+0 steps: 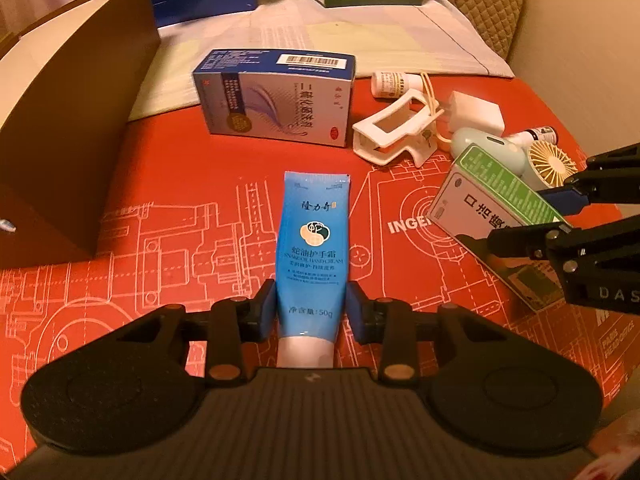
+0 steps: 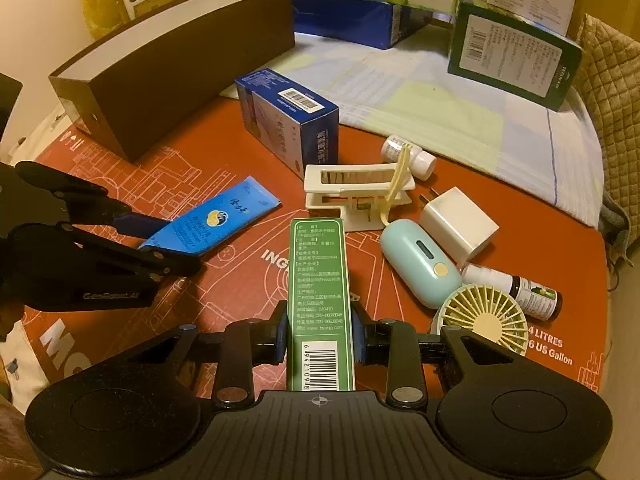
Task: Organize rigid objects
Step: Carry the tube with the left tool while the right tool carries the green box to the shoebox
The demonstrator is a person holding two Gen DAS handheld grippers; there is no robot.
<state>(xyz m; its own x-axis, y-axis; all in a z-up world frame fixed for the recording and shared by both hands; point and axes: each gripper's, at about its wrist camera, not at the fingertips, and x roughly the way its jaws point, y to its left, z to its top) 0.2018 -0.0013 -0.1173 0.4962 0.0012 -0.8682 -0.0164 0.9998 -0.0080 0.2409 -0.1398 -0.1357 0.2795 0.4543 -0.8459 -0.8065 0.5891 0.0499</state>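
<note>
Left gripper (image 1: 311, 312) closed on the lower part of a blue tube (image 1: 314, 240), pads pressing its two sides just above the white cap end; the crimped tail points away over the red mat (image 1: 180, 168) on the worktop. Right gripper (image 2: 319, 334) closed on a narrow green box (image 2: 320, 280), pads on its long side faces near the barcode end, the box reaching forward above the mat.

The tube looks light and soft-walled: a hard squeeze would likely dent it or force cream toward the cap, and its glossy skin may slip; the stiffer shoulder by the cap seems the better hold. The box is light thin card, stiff along its edges yet easily crushed across its broad faces.

Ahead lie a blue carton (image 1: 276, 96), a white clip (image 1: 394, 132), a charger (image 2: 460, 226), a mint case (image 2: 420, 264), a small fan (image 2: 482, 318) and two little bottles (image 2: 408, 156), packed close together. A brown bin (image 2: 172, 64) stands open at the left, near the blue carton; the blue carton and white clip lie between both grippers and the far edge.
</note>
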